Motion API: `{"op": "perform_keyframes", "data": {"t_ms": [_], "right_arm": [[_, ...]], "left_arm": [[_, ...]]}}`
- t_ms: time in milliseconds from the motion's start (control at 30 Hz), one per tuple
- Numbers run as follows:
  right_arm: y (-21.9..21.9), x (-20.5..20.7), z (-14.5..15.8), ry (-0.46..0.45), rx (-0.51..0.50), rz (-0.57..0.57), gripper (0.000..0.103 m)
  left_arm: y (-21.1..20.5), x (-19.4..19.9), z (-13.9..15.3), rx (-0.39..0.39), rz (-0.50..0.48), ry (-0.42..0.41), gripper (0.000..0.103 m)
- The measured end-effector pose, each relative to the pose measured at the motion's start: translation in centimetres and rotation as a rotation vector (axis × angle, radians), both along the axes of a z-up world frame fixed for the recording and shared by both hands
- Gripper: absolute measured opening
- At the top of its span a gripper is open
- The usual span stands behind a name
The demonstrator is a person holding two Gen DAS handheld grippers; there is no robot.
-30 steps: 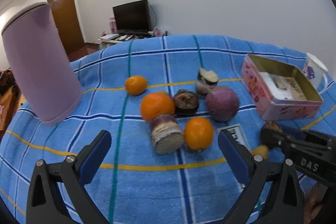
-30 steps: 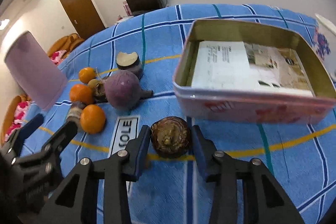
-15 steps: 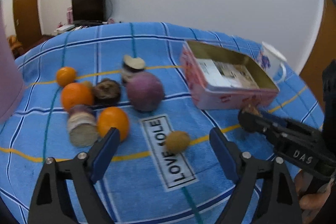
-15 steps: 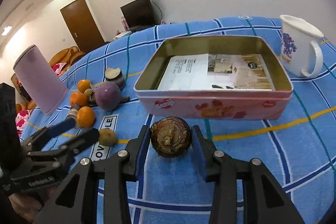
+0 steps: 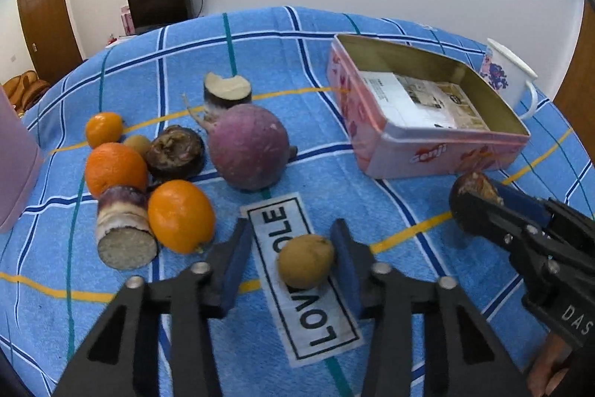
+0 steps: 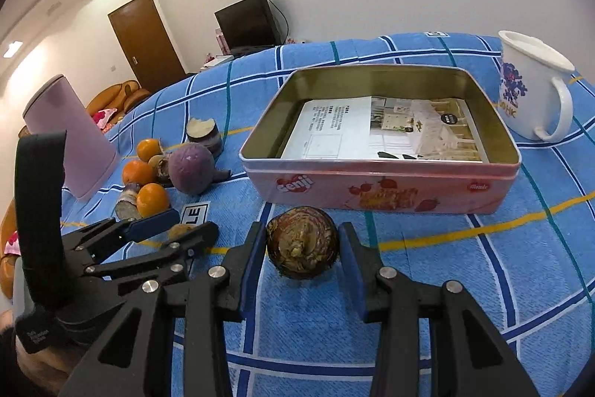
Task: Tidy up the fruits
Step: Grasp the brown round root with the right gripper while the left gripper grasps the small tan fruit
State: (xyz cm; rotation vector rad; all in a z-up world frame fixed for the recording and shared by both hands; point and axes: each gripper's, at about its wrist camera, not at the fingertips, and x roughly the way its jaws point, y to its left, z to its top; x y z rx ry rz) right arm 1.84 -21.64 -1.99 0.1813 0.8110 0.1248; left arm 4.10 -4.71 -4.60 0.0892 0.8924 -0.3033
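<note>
My right gripper (image 6: 303, 250) is shut on a brown round fruit (image 6: 302, 248), held just above the blue cloth in front of the pink tin (image 6: 379, 190). It also shows in the left wrist view (image 5: 474, 190). My left gripper (image 5: 290, 261) is partly open around a small tan fruit (image 5: 305, 261) lying on the cloth label; the right pad touches it, the left pad stands apart. A pile of fruit lies to the left: oranges (image 5: 181, 215), a purple round one (image 5: 248, 147), a dark one (image 5: 174, 152) and cut pieces (image 5: 124, 233).
The pink tin (image 5: 438, 155) holds a printed leaflet (image 6: 379, 129). A white mug (image 6: 535, 95) stands to its right. A tall lilac canister (image 6: 74, 140) stands at the far left. A door and a TV are behind.
My left gripper has moved right from the fruit pile to the small tan fruit and narrowed around it. My right gripper has kept its hold on the brown fruit and pulled back from the tin.
</note>
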Motion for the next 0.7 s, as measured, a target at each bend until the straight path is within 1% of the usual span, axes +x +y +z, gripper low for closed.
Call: {"op": "perform_keyframes", "data": {"t_ms": [33, 233, 400, 533, 700], "right_arm": [[0.0, 0.0, 0.0, -0.002, -0.002, 0.000, 0.042], [0.4, -0.5, 0.6, -0.044, -0.020, 0.006, 0.042], [0.6, -1.0, 1.4, -0.091, -0.051, 0.005, 0.042], [0.1, -1.6, 2.3, -0.137, -0.067, -0.019, 0.042], [-0.8, -1.9, 2.8, -0.163, -0.095, -0.038, 0.042]], "left_arm": [[0.1, -0.2, 0.1, -0.002, -0.003, -0.001, 0.030], [0.6, -0.9, 0.2, 0.011, -0.002, -0.006, 0.030], [0.5, -2.1, 0.8, 0.012, 0.004, -0.027, 0.030], [0.4, -2.9, 2.1, -0.024, -0.007, -0.051, 0.030], [-0.4, -3.7, 3.7, -0.051, -0.022, -0.096, 0.030]]}}
